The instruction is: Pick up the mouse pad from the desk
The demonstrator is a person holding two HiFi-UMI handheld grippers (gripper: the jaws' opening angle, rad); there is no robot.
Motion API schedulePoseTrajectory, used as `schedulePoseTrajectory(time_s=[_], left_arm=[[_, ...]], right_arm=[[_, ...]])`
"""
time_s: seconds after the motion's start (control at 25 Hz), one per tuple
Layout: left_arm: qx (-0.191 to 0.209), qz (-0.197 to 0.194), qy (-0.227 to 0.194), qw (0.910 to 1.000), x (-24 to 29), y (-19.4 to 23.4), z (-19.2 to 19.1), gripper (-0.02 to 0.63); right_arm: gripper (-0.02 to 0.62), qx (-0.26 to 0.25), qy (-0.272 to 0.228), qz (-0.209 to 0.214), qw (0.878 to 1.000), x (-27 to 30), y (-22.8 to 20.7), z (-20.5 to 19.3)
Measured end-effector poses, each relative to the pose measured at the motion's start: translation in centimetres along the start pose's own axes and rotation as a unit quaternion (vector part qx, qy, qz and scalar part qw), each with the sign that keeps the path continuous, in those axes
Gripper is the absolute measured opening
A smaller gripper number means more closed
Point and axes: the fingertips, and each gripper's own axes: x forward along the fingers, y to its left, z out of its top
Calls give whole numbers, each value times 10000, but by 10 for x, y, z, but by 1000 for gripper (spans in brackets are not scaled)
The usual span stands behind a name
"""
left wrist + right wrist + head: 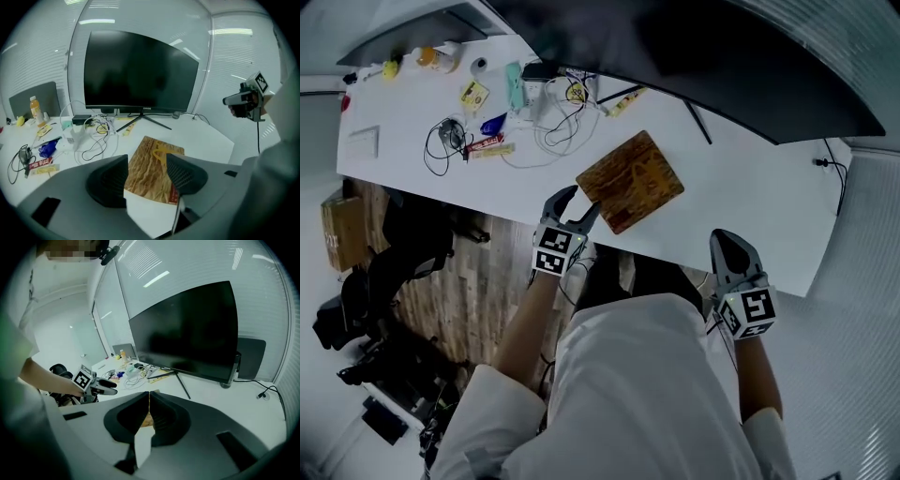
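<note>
Approach stage: left gripper [574, 204], jaws apart, at the mouse pad [633, 178] corner, contact unclear. Right gripper [724, 242] pinched together, empty. Next: clamp that corner.

The right gripper [149, 394] has its jaws pressed together with nothing pinched. A brown sliver of the mouse pad [146, 420] shows through the gap below their tips (the rest is hidden behind them). Beyond, a large dark monitor [187, 329] stands on the white desk [206, 385]. At the left a bare forearm reaches in with the left gripper [111, 385], its marker cube facing this way. Tangled cables [133, 369] lie farther back.
</note>
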Motion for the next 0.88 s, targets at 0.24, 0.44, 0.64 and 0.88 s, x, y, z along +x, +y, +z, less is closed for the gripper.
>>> schedulePoseTrajectory(time_s=[0.24,0.44,0.64,0.88], left_arm=[[-7,74,683,9976,37,13,-32,311],[-3,166,1278,9917,64,23,-62,359],[25,324,1695,9850,79,32,-81,375],[-25,396,1979,9794,89,39,-89,397]], right_arm=[[31,105,137,162,9997,15,-14,-9],[31,204,247,286,9991,24,-21,-19],[31,256,292,343,9987,28,-27,-24],[31,344,323,359,9982,26,-33,-30]])
